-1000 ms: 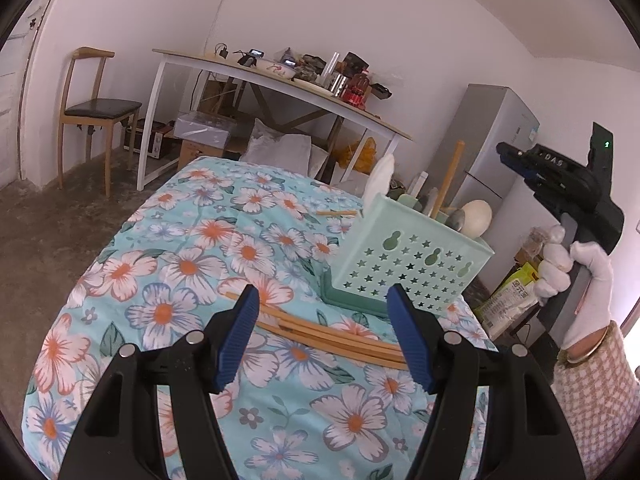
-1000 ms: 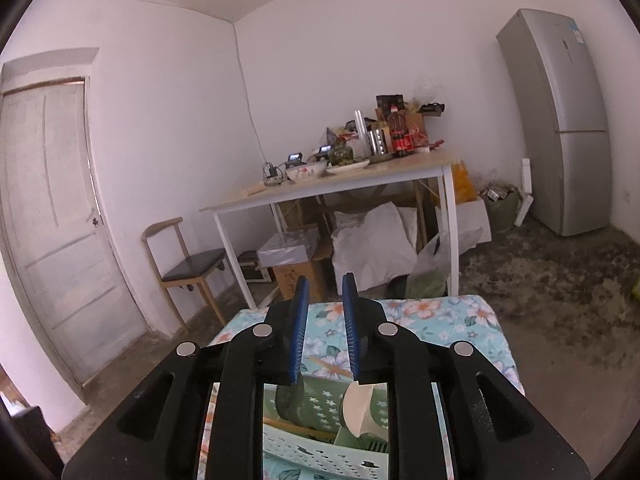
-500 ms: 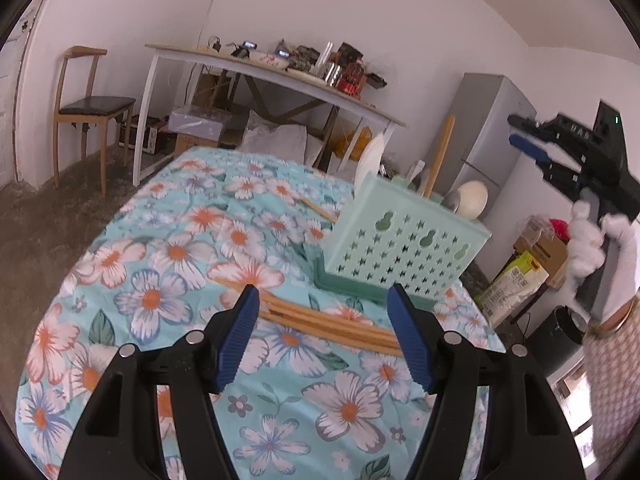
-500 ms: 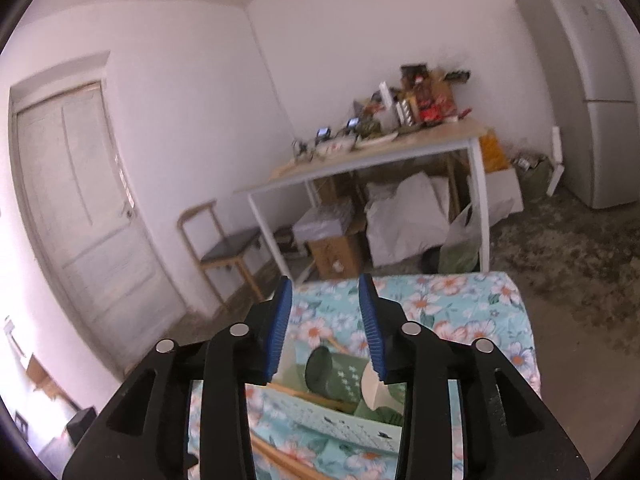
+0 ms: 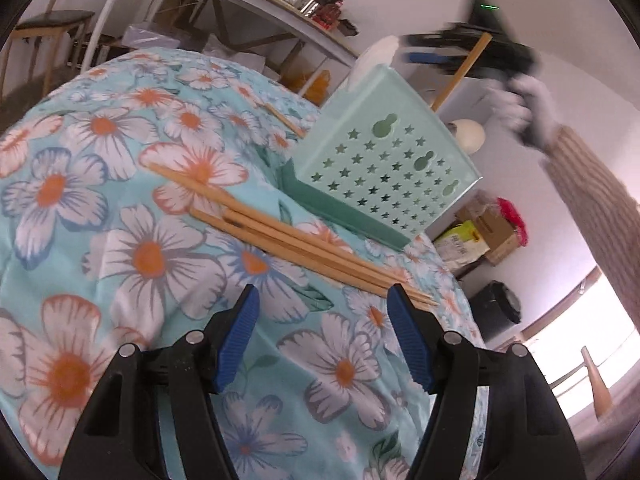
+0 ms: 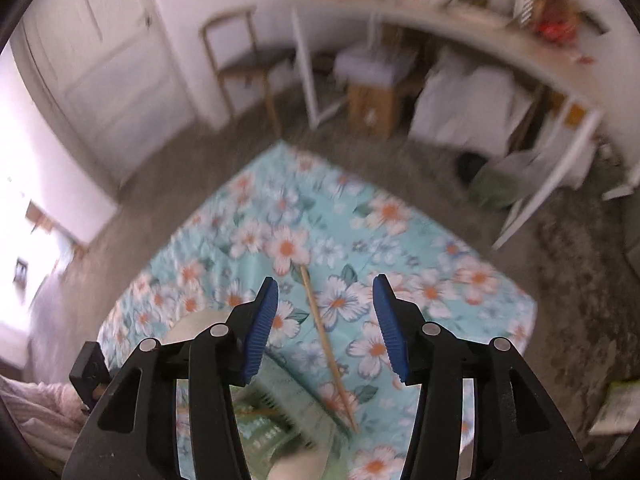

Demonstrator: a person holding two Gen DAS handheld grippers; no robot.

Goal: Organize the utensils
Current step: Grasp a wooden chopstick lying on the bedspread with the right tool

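A mint green perforated basket (image 5: 388, 160) stands on the floral tablecloth (image 5: 120, 200), with a wooden handle (image 5: 460, 76) and white utensils sticking out of it. Several wooden chopsticks (image 5: 288, 236) lie in a bundle in front of it. My left gripper (image 5: 324, 312) hangs open just above the cloth, its tips near the bundle's right end, nothing between them. In the right wrist view my right gripper (image 6: 324, 304) points down over the table, its jaws opening and empty, with a single chopstick (image 6: 328, 344) on the cloth below and the basket (image 6: 276, 408) at the lower left.
The right gripper's body and a white-gloved hand (image 5: 520, 108) show blurred above the basket. A long white table (image 6: 480, 32) with clutter, a wooden chair (image 6: 240, 52), boxes and bags stand behind. A door (image 6: 100, 60) is at the left.
My left gripper sank toward the chopstick bundle and tilted down. My right gripper swung across and tipped down over the table, its jaws widening from nearly shut.
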